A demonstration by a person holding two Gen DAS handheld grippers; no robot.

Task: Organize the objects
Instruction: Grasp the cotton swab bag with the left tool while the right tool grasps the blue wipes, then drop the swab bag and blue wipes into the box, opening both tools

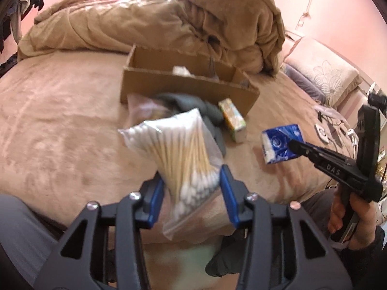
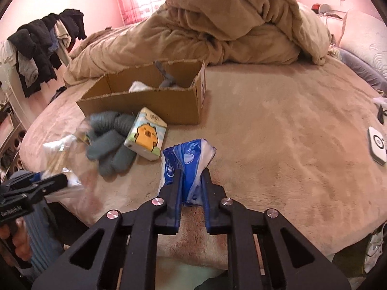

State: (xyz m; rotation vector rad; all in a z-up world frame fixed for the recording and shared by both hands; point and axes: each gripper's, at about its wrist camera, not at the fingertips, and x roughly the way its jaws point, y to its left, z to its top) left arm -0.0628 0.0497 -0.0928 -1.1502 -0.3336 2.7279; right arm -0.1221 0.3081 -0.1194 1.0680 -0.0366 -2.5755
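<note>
Fingers of the left hand-held gripper (image 1: 191, 181) clamp the swab bag (image 1: 179, 154); the right hand-held gripper (image 2: 192, 181) pinches the blue tissue pack (image 2: 186, 159).

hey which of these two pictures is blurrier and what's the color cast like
Left wrist view is blurrier: the cotton swab bag and cardboard box are smeared. Right wrist view is sharper, the blue tissue pack crisp. Both have a pink cast and fisheye bending.
</note>
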